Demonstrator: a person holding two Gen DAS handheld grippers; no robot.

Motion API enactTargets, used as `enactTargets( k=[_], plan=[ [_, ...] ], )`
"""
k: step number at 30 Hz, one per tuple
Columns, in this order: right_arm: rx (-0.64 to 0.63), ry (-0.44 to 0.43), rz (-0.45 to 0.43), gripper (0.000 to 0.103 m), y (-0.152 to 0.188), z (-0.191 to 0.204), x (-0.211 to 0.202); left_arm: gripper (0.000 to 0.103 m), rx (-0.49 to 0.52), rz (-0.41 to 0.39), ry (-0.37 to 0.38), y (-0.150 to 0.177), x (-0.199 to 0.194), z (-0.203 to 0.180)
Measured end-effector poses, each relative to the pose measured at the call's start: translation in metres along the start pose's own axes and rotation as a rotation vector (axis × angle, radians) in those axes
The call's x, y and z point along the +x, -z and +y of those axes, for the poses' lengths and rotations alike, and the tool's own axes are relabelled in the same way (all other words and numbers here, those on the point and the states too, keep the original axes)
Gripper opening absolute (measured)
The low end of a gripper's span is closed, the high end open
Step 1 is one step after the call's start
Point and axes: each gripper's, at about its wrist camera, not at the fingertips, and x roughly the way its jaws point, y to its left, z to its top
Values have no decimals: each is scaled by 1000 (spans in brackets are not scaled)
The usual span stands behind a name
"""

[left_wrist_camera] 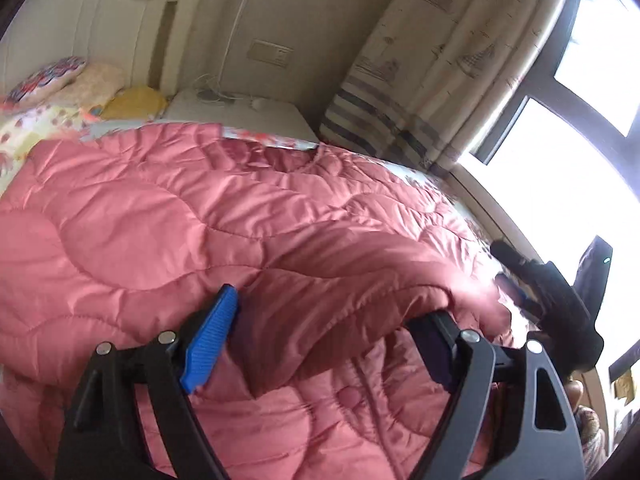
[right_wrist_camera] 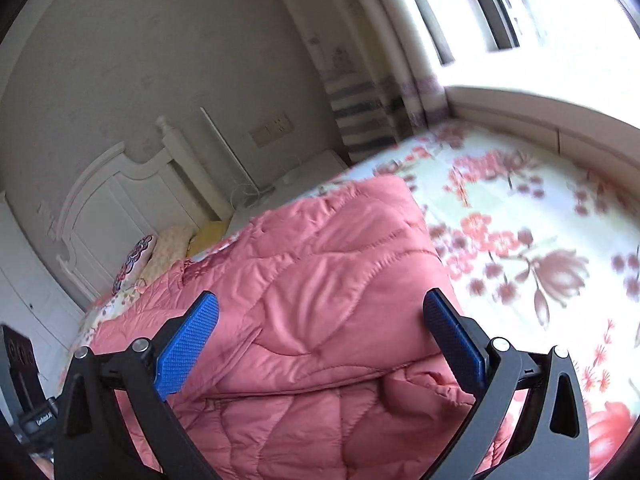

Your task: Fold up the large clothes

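A large pink quilted comforter (left_wrist_camera: pixel 180 216) lies on the bed, folded over itself, with a raised fold running across the near part. My left gripper (left_wrist_camera: pixel 324 344) is open, its blue pads (left_wrist_camera: pixel 208 344) on either side of that raised fold. The right pad is partly hidden by the fabric. In the right wrist view the comforter (right_wrist_camera: pixel 320 280) shows a folded corner at the far end, and my right gripper (right_wrist_camera: pixel 320 340) is open, jaws wide, straddling the near folded edge. The other gripper (left_wrist_camera: pixel 560 304) shows dark at the right in the left wrist view.
A floral bed sheet (right_wrist_camera: pixel 520 220) is bare to the right of the comforter. Pillows (left_wrist_camera: pixel 60 80) lie at the head by the white headboard (right_wrist_camera: pixel 120 208). A white nightstand (left_wrist_camera: pixel 248 112), a striped curtain (left_wrist_camera: pixel 420 80) and a bright window (left_wrist_camera: pixel 560 140) stand beyond.
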Motion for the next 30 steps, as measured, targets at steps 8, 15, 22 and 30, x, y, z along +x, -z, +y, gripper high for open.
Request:
enactTargets(
  k=[8, 15, 22, 30],
  plan=[
    [-51, 7, 6, 98, 4, 7, 3, 100, -459, -502, -89, 28, -135, 93],
    [-49, 3, 7, 98, 5, 5, 3, 98, -578, -498, -228, 72, -124, 127],
    [-66, -64, 21, 98, 2, 16, -5, 100, -570, -484, -362, 77, -116, 127],
    [-112, -188, 264, 92, 8, 55, -19, 100, -702, -462, -378, 89, -119, 151]
  ],
)
